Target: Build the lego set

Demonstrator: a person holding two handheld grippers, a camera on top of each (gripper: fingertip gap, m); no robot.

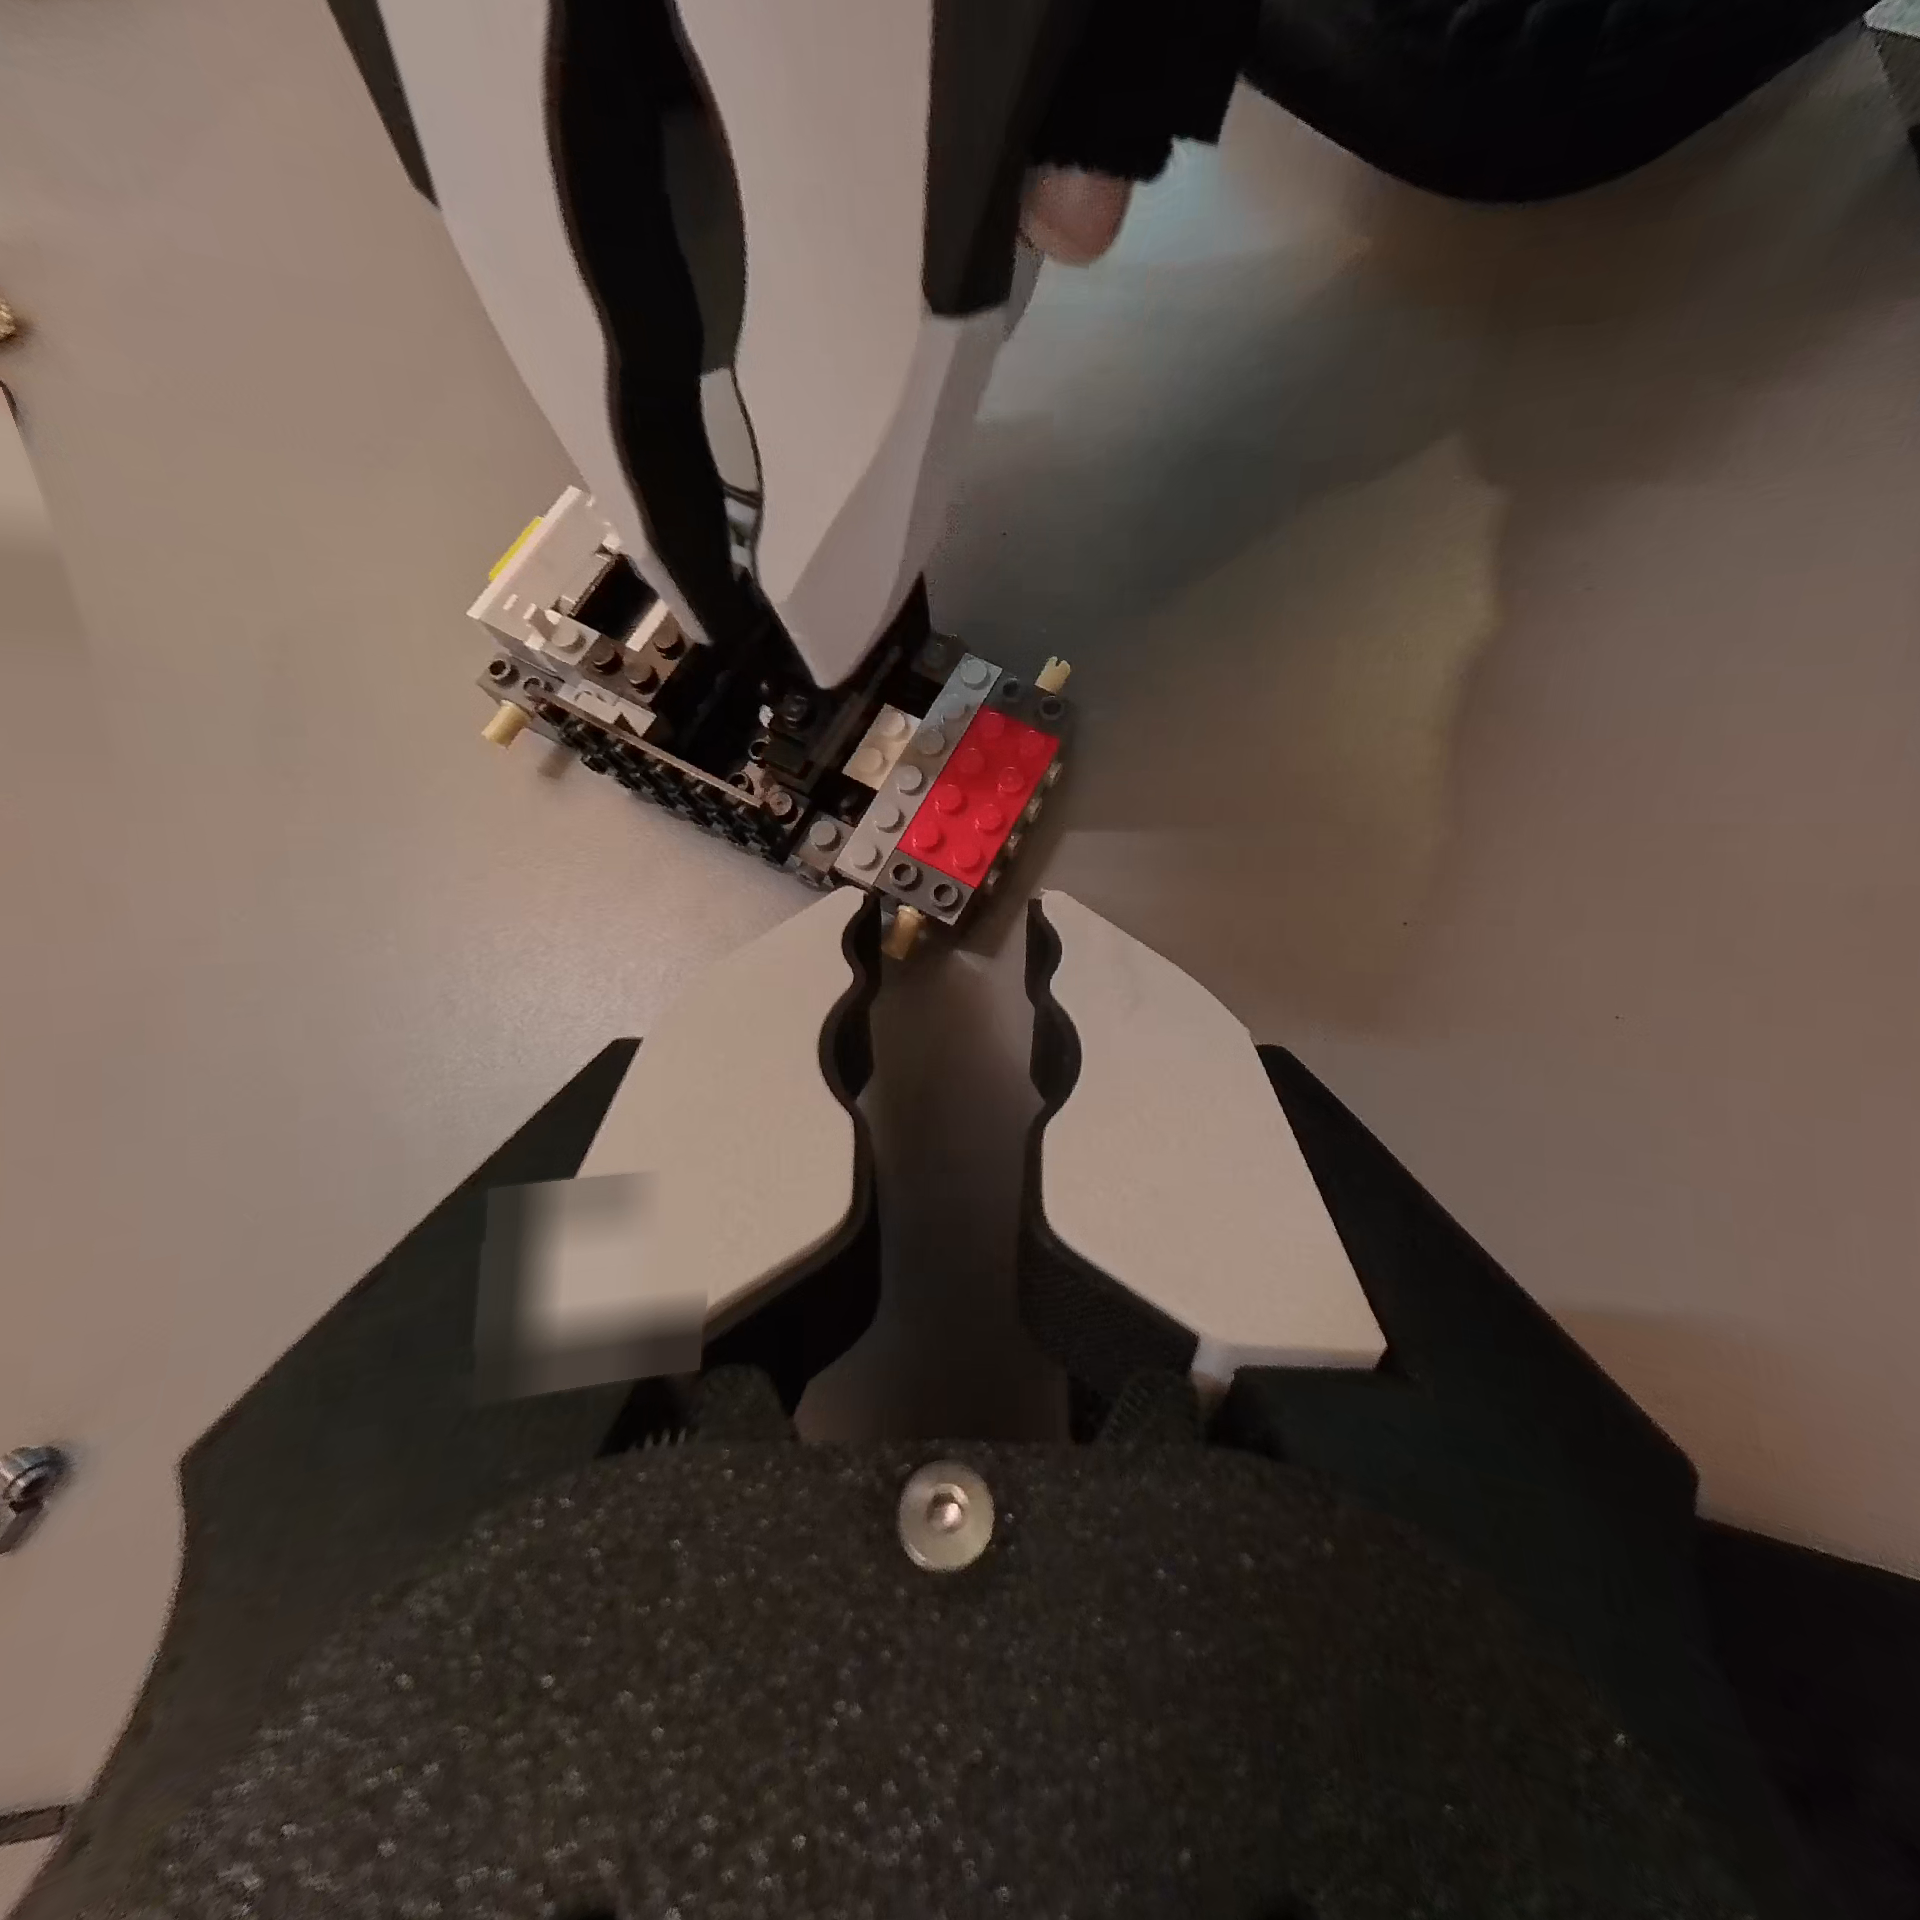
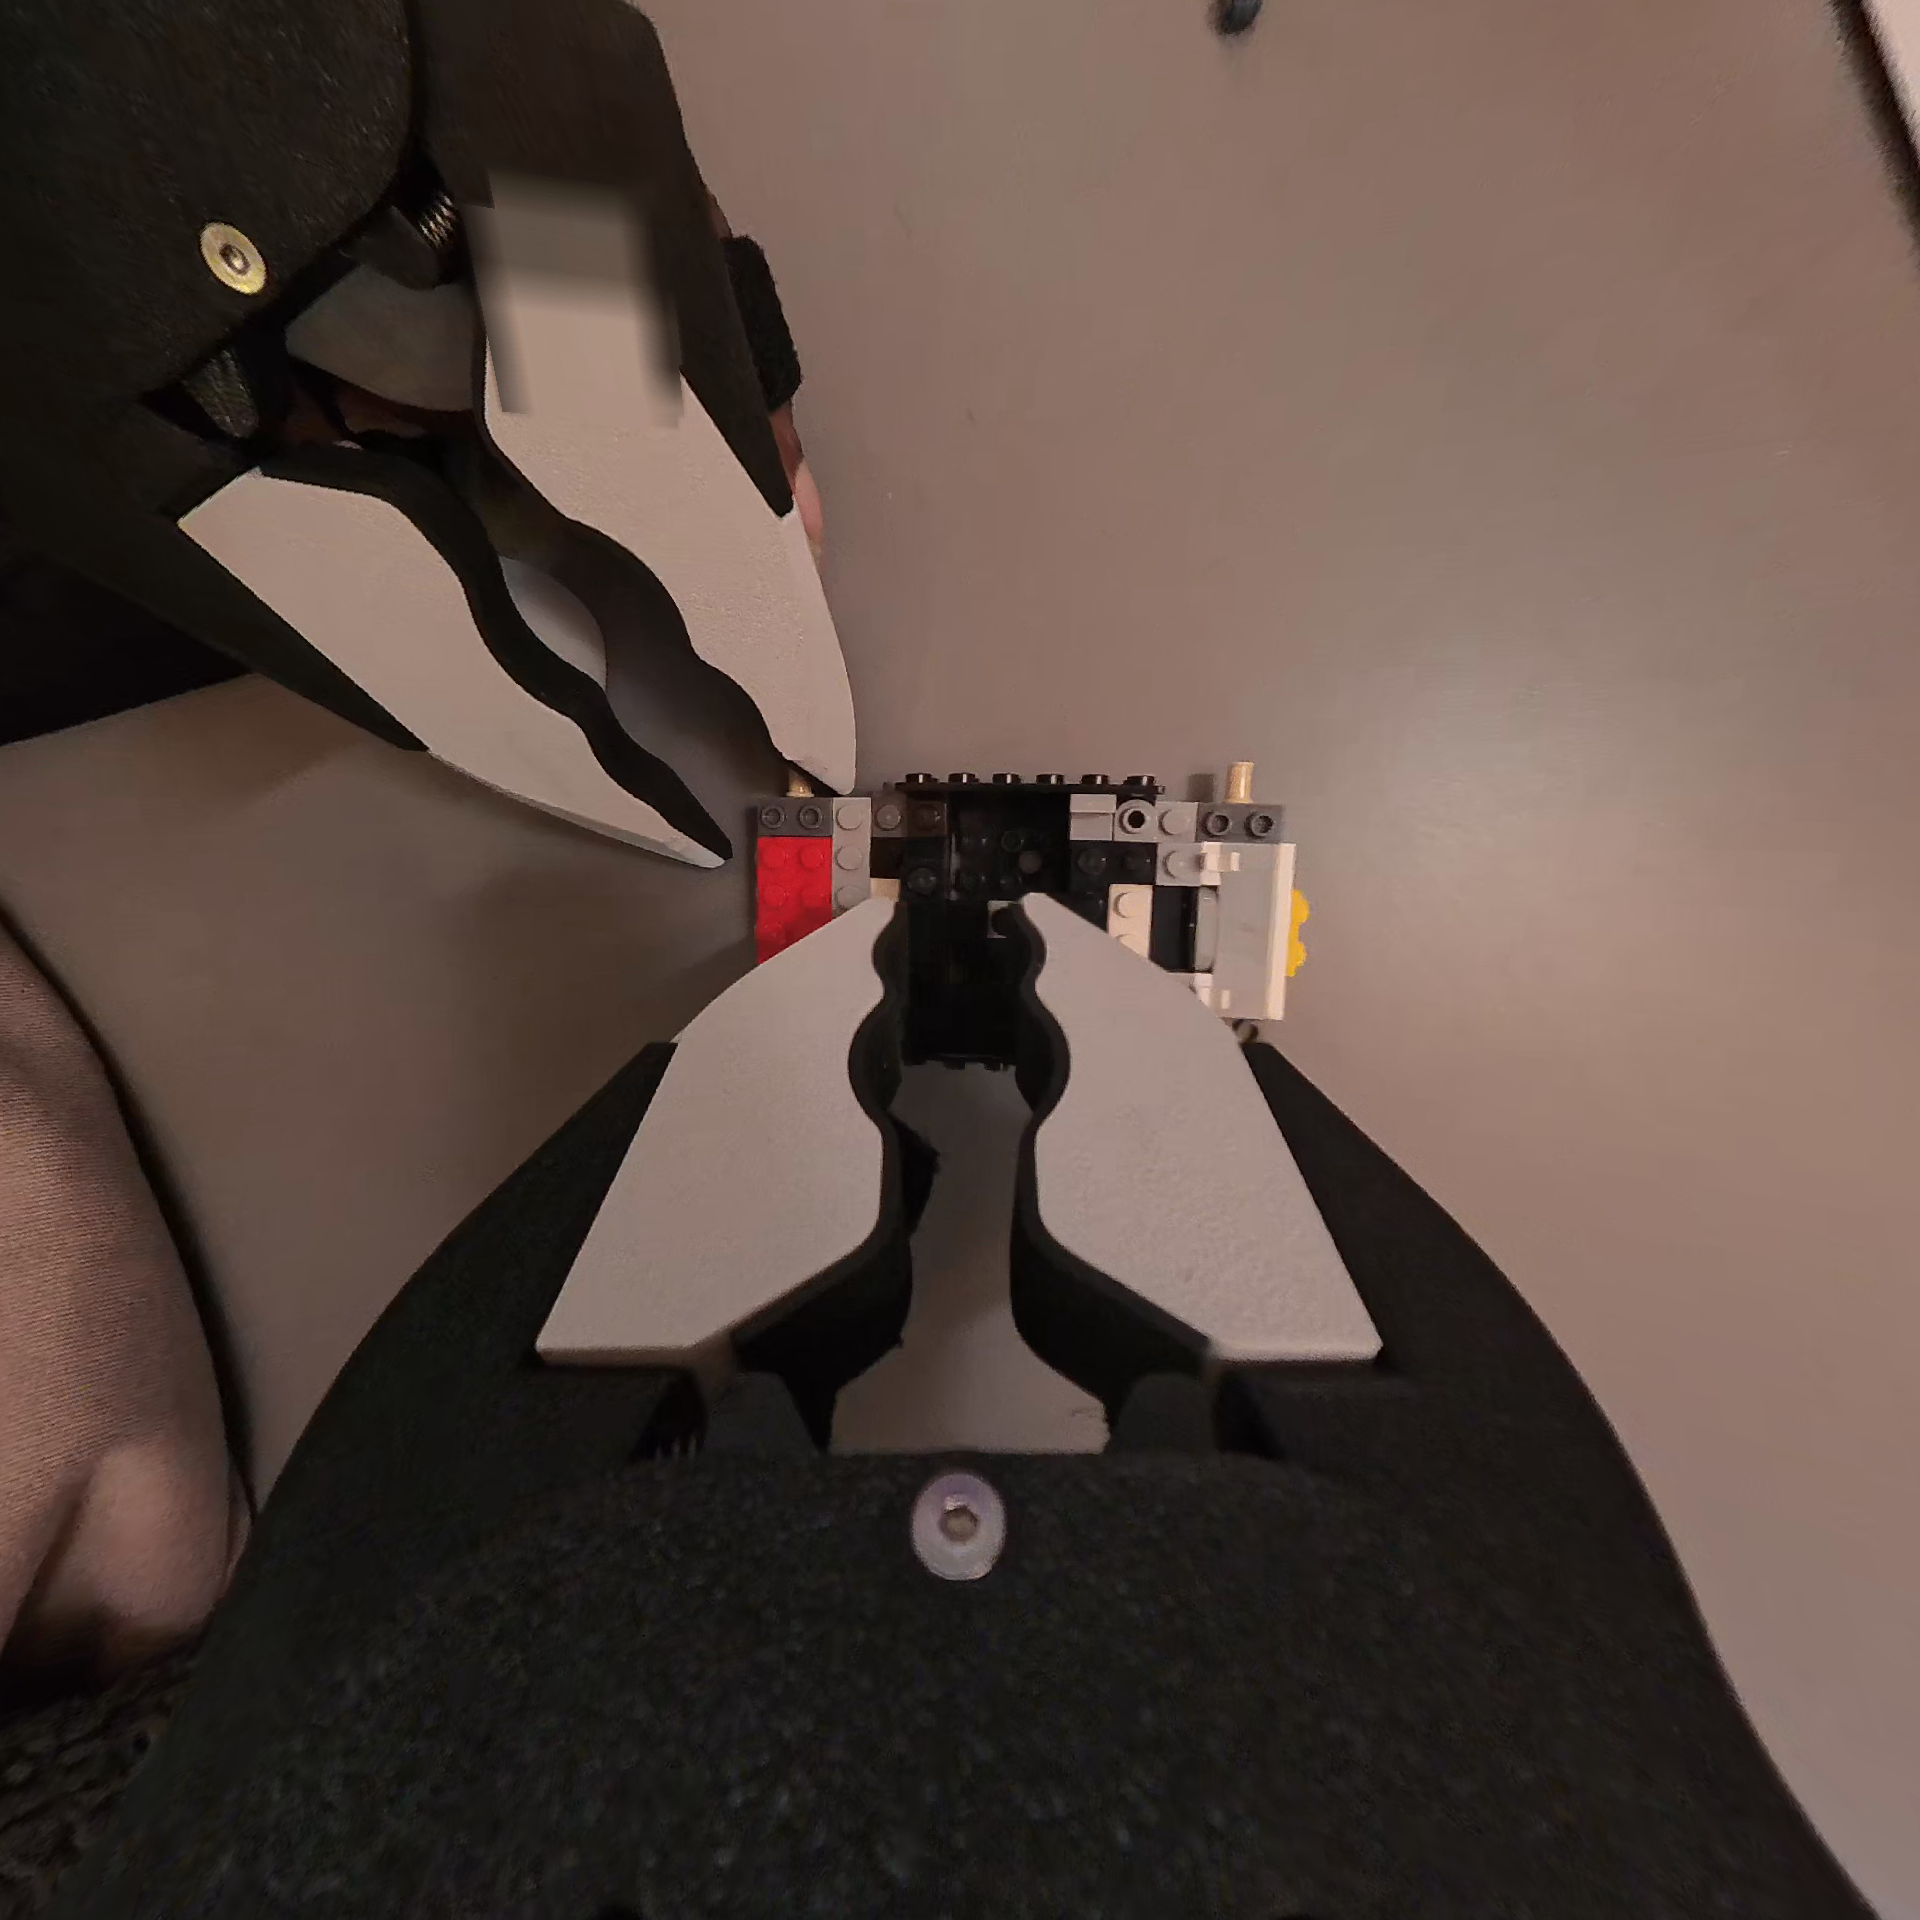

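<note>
1. Hidden parts: in the right wrist view the right gripper (image 2: pixel 958 906) covers the near side of the lego model (image 2: pixel 1023 878), so only its far half shows. In the left wrist view the same gripper (image 1: pixel 774 665) comes down from the top edge and hides the model's black middle (image 1: pixel 769 727).
2. The right gripper's fingers stand narrow around the black middle section; whether the pads actually press it cannot be told.
3. The left gripper (image 1: pixel 945 909) has its fingers parted a little and holds nothing. Its tips sit just beside the model's red plate (image 1: pixel 977 795) end, with one tip (image 2: pixel 821 764) near a tan peg (image 2: pixel 798 781).
4. The model rests on a plain pale grey table (image 1: pixel 1455 1039) with soft reflections; no more of the room shows.
5. Only the left wrist view shows a gloved hand (image 1: pixel 1101 135) gripping the right gripper, and a small metal part (image 1: pixel 26 1475) cut off at the left edge. Only the right wrist view shows the yellow piece (image 2: pixel 1297 935) clearly, at the model's white end.
</note>
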